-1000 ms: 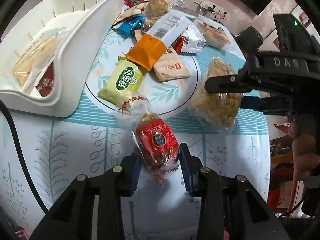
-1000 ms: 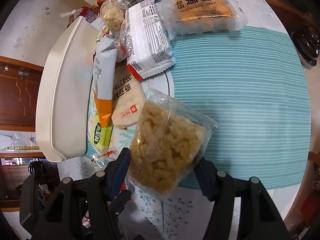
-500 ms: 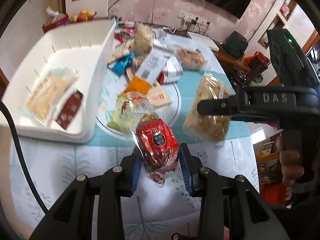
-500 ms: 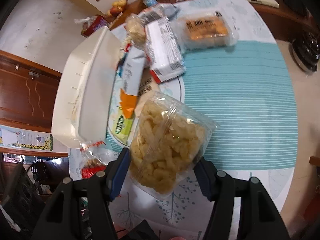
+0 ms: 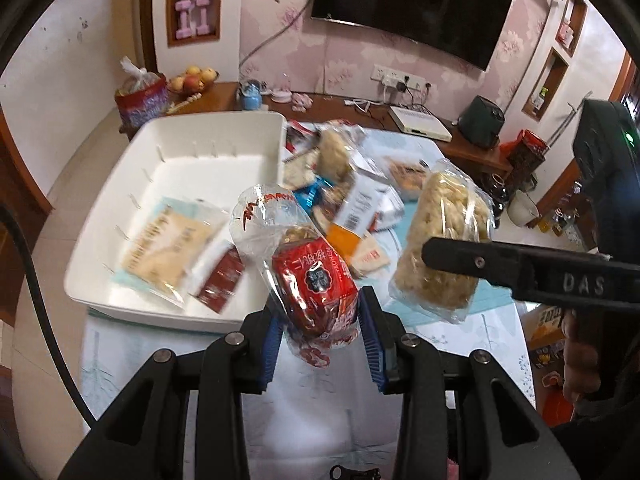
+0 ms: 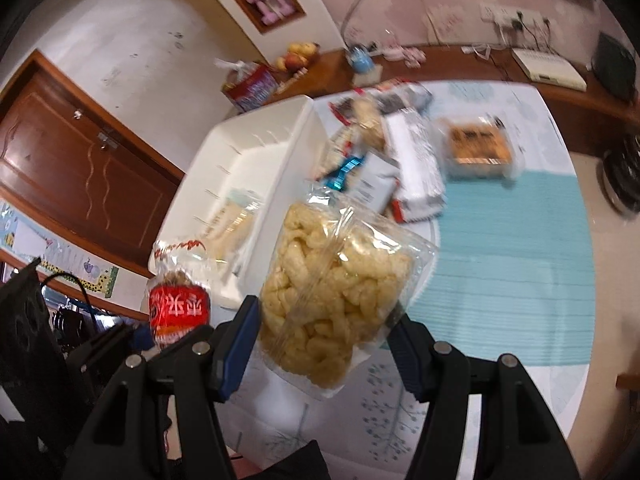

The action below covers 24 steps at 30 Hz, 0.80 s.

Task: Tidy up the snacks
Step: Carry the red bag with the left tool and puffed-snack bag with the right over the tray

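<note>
We have lifted both snacks clear, left gripper [image 5: 320,344] clamped on the red packet [image 5: 314,286], right gripper [image 6: 320,340] clamped on the puffs bag [image 6: 332,300], for the white bin [image 5: 120,224] at ten o'clock.

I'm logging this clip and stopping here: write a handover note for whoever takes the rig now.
Left gripper: jaws shut on the red snack pack, held in the air beside the white bin.
Right gripper: jaws shut on the clear bag of puffs, also lifted.
Done: two packets lie in the bin.
Left: drop both held packs in, then clear the snack pile on the table.
</note>
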### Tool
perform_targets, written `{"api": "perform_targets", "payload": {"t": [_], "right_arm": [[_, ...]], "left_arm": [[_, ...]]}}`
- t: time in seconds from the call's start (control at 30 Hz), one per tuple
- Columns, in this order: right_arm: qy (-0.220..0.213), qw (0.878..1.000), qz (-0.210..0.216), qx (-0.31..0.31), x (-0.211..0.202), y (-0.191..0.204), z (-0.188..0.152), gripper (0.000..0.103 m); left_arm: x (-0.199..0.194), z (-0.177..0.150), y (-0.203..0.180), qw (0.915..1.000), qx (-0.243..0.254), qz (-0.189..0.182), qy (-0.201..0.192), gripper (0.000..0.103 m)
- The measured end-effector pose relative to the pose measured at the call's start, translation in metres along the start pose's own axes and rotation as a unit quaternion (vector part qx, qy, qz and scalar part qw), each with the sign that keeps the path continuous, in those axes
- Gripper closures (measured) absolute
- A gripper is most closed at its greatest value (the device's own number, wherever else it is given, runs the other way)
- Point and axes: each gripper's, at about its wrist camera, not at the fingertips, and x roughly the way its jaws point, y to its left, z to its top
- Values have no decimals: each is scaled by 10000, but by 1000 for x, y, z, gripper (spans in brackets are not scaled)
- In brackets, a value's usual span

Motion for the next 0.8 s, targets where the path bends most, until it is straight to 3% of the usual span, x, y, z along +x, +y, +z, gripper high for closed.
{"api": "perform_targets", "payload": {"t": [0.47, 0.8], "right_arm": [[-705, 9970, -80, -322, 10, 93, 2, 41], [-1015, 9944, -286, -69, 42, 142, 3, 41]], "left_arm": [[-35, 33, 84, 9990, 383, 112, -190, 68], [-39, 50, 144, 9966, 793, 127, -174, 68]]}}
